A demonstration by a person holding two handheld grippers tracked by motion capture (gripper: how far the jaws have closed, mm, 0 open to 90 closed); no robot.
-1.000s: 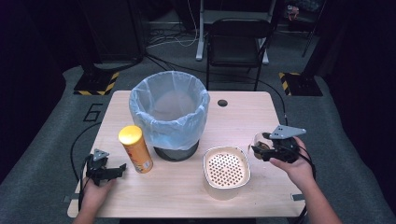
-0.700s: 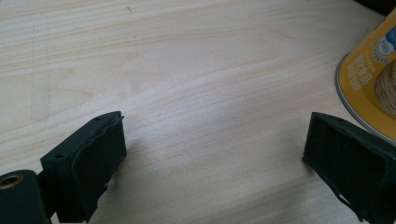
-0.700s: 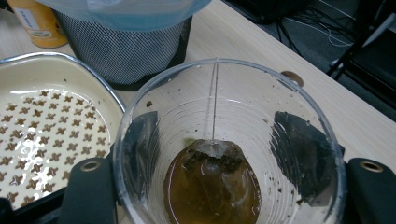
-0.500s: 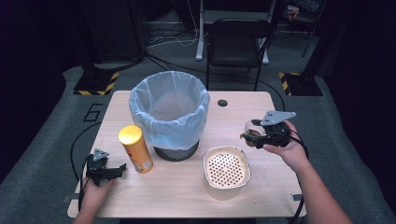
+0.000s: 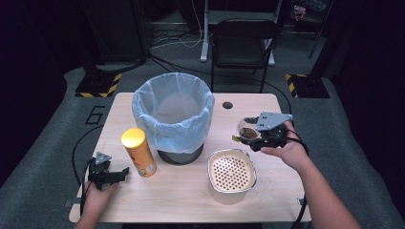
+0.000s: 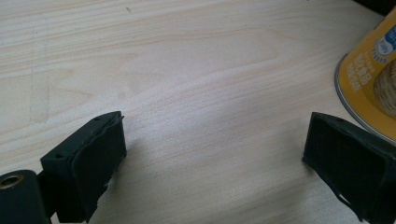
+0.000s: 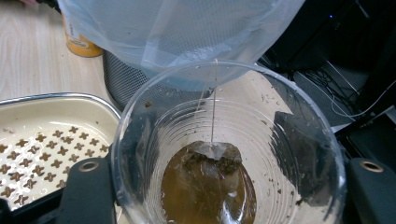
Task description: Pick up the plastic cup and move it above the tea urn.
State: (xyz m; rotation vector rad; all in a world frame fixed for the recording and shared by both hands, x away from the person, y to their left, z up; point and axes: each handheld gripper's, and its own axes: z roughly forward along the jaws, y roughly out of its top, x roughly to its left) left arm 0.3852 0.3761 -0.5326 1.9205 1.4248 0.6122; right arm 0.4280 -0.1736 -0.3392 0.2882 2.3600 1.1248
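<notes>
My left tongs (image 5: 111, 175) rest at seven o'clock on the table (image 5: 267, 191), spread wide with nothing between them; I keep them parked there, just beside the yellow can (image 5: 138, 151), so they stay out of the way. At five o'clock sits the perforated tray (image 5: 231, 174), probably placed close to catch the strained liquid. My right tongs (image 5: 253, 136) at three o'clock are pinching a clear plastic cup (image 7: 224, 154) by its sides, held upright and clear of the table, I'd say so the brown tea and the tea bag (image 7: 212, 151) with its string don't spill on the way. The cup hangs between the tray and the bin (image 5: 173, 114), whose blue liner folds over the rim at twelve o'clock, the likely place for the bag.

The table is pale wood, bare apart from a small cable hole (image 5: 227, 105) at one o'clock. Beyond it the room is dark: grey carpet, a black chair (image 5: 241, 45), trailing cables, and yellow-black striped feet.
</notes>
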